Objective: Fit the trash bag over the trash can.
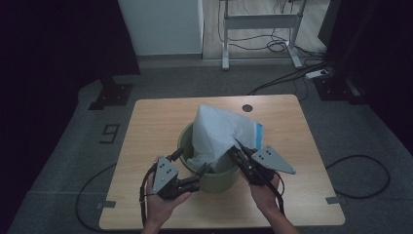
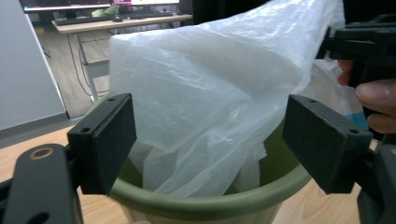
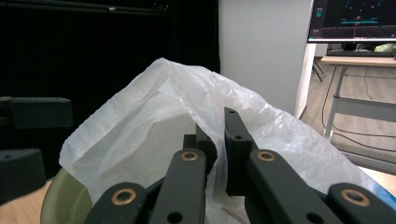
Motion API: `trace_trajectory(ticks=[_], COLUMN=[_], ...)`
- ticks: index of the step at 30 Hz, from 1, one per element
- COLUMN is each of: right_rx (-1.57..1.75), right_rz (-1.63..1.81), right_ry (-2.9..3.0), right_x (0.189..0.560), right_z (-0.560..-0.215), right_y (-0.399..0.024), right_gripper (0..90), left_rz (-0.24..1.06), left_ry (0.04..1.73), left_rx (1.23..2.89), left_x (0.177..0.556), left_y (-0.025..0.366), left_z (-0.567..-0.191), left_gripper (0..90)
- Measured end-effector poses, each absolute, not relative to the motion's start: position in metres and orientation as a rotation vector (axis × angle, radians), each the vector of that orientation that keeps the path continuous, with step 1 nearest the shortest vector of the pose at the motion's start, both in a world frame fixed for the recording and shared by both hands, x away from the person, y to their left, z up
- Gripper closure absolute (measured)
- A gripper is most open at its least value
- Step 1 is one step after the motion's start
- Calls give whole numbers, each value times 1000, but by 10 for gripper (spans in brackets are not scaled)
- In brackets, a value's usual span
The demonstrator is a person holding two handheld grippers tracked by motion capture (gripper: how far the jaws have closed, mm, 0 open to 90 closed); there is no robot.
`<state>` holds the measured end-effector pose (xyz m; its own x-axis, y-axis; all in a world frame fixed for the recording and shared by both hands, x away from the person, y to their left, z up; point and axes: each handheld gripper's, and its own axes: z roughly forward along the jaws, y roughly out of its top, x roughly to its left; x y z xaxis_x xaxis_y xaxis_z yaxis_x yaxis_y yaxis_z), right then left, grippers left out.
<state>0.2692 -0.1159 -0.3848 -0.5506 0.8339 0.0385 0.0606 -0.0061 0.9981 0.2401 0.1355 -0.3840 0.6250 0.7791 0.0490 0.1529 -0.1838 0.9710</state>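
Note:
A green bin [image 1: 219,179] stands on the wooden table [image 1: 156,122], and a white plastic bag [image 1: 219,131] rises out of it in a peak. My right gripper [image 1: 237,151] is shut on the bag's near edge, above the bin's right rim; in the right gripper view the jaws pinch a fold of the bag [image 3: 154,121] at my right gripper [image 3: 215,140]. My left gripper [image 1: 190,168] stands open at the bin's front left rim. In the left gripper view its pads [image 2: 105,140] flank the bag [image 2: 210,93] and the bin's rim [image 2: 205,203] without touching the bag.
A blue strip [image 1: 259,132] shows on the bag's right side. A dark round hole [image 1: 247,107] marks the table's far edge. Beyond the table are a desk frame [image 1: 260,22], floor cables [image 1: 292,73] and a white cabinet [image 1: 163,24].

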Motion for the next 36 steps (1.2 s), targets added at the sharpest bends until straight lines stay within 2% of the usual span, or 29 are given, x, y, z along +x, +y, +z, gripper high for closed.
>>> trace_trajectory(ticks=[8, 10, 12, 13, 14, 15, 17, 19, 22, 23, 24, 25, 26, 30, 36], right_rx=[943, 940, 939, 939, 935, 935, 911, 901, 882, 882, 877, 877, 882, 882, 918], right_rz=[1624, 1627, 1629, 1629, 1630, 1630, 1655, 1668, 1655, 1655, 1613, 1613, 1564, 1533, 1461], right_ry=[1665, 1668, 1669, 1669, 1669, 1669, 1674, 1676, 1667, 1667, 1649, 1649, 1628, 1611, 1578], right_x=[270, 270, 270, 270, 270, 270, 269, 268, 260, 260, 253, 253, 243, 223, 208], right_z=[-384, -384, -383, -383, -383, -383, -383, -384, -388, -388, -391, -391, -395, -407, -432], right_y=[-112, -111, -110, -110, -110, -110, -112, -113, -114, -114, -114, -114, -115, -122, -136], right_gripper=[853, 851, 848, 848, 840, 840, 779, 753, 550, 550, 448, 448, 344, 288, 271], left_rz=[702, 715, 724, 730, 724, 724, 730, 728, 699, 699, 684, 684, 682, 684, 672], left_ry=[752, 752, 750, 749, 738, 738, 733, 731, 751, 751, 760, 760, 759, 777, 818], left_rx=[1690, 1683, 1685, 1686, 1702, 1702, 1717, 1719, 1709, 1709, 1691, 1691, 1671, 1641, 1606], left_x=[240, 241, 241, 242, 243, 243, 244, 243, 245, 245, 246, 246, 246, 245, 247], left_y=[121, 118, 116, 114, 111, 111, 107, 106, 107, 107, 110, 110, 114, 119, 128], left_z=[-387, -387, -387, -386, -385, -385, -385, -385, -385, -385, -385, -385, -384, -385, -385], left_gripper=[200, 233, 304, 304, 436, 504, 643, 743, 853, 875, 891, 898, 900, 900, 900])
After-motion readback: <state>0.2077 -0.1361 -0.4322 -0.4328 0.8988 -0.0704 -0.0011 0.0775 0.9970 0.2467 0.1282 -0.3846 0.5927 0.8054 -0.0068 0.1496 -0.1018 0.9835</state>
